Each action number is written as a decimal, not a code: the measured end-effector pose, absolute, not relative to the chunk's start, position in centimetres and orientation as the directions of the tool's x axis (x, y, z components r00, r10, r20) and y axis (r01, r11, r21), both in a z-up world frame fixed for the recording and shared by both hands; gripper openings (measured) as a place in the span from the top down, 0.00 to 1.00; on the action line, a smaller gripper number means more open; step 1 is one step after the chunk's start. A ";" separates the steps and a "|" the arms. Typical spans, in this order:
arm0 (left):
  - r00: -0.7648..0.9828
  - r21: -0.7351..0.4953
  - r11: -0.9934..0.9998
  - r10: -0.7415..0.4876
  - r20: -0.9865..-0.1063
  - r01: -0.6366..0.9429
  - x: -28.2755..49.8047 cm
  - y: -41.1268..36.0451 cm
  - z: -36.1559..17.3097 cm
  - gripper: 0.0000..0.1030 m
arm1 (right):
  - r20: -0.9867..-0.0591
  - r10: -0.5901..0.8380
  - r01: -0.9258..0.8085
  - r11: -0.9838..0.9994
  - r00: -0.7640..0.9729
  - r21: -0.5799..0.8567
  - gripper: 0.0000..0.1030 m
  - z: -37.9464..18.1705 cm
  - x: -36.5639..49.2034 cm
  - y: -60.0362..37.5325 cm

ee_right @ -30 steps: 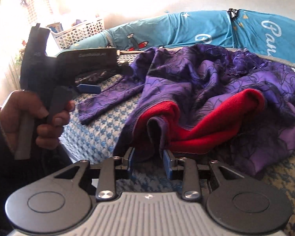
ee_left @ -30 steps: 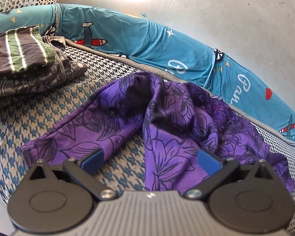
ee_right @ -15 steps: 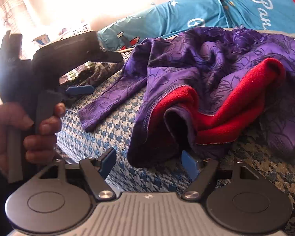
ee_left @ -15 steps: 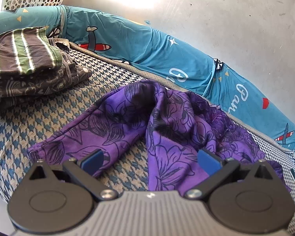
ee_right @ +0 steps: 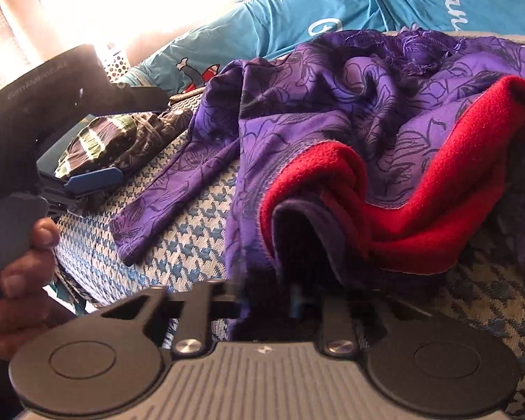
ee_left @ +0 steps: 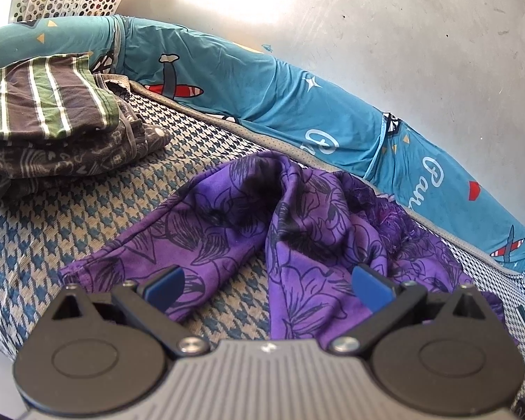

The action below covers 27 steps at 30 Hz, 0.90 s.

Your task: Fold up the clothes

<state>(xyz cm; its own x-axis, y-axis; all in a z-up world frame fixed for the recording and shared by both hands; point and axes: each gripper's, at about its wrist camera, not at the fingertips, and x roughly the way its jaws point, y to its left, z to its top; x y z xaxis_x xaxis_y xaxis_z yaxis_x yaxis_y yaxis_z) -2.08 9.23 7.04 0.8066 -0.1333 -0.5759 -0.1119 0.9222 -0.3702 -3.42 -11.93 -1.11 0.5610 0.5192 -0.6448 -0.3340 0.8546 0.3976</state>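
Your right gripper [ee_right: 290,301] has just closed on the hem of the purple garment [ee_right: 332,112] crumpled on the bed [ee_right: 199,217], ready to spread it, while your left gripper [ee_left: 266,283] waits wide open above its sleeve.

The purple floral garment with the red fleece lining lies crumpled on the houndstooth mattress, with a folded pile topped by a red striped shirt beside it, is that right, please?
Not quite: the shirt topping the folded pile is green striped, not red, as the left wrist view shows. The purple floral garment with the red fleece lining does lie crumpled on the houndstooth mattress.
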 end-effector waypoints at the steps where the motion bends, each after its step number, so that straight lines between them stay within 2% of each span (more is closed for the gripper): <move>1: 0.815 -0.359 0.926 -0.115 -0.567 -0.119 -2.2 9.3 7.3 0.01 | -0.638 0.529 -0.346 0.849 0.560 0.399 0.91 -1.0 -3.6 -11.7; 8: 0.881 -0.244 0.940 0.103 -0.462 -0.238 -4.1 10.9 9.9 0.01 | -0.562 0.666 -0.597 0.727 0.490 0.340 0.92 1.8 -5.5 -6.1; 13: 0.878 -0.206 0.916 0.237 -0.415 -0.345 -5.2 13.0 11.1 0.00 | -0.508 0.744 -0.677 0.642 0.434 0.360 0.91 3.0 -5.6 -3.5; 14: 0.873 -0.212 0.910 0.243 -0.423 -0.356 -5.2 13.5 11.1 0.00 | -0.505 0.749 -0.684 0.634 0.428 0.360 0.91 3.0 -5.7 -3.3; 15: 0.865 -0.220 0.905 0.241 -0.440 -0.364 -5.1 13.9 11.0 0.00 | -0.505 0.751 -0.688 0.630 0.425 0.359 0.87 3.0 -5.7 -3.1; 17: 0.849 -0.232 0.897 0.233 -0.475 -0.376 -4.8 14.4 10.4 0.00 | -0.541 0.734 -0.686 0.639 0.410 0.347 0.82 2.6 -5.6 -2.8; 21: 0.837 -0.231 0.901 0.210 -0.506 -0.366 -4.6 14.3 9.7 0.00 | -0.602 0.686 -0.661 0.677 0.408 0.323 0.65 2.1 -6.1 -3.0; 25: 0.843 -0.205 0.920 0.195 -0.502 -0.335 -4.3 12.8 9.6 0.00 | -0.620 0.678 -0.642 0.687 0.395 0.341 0.62 2.2 -6.5 -4.6; 27: 0.844 -0.187 0.930 0.185 -0.504 -0.316 -4.1 12.0 9.5 0.00 | -0.612 0.688 -0.639 0.681 0.390 0.359 0.57 2.3 -6.8 -5.6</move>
<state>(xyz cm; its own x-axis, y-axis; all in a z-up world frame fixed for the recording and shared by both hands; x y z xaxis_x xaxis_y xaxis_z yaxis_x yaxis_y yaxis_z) -4.09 11.97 9.49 0.8437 0.1849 -0.5040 -0.3159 0.9301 -0.1875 -6.77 -5.59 2.35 0.3895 0.6882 -0.6121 -0.6389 0.6806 0.3587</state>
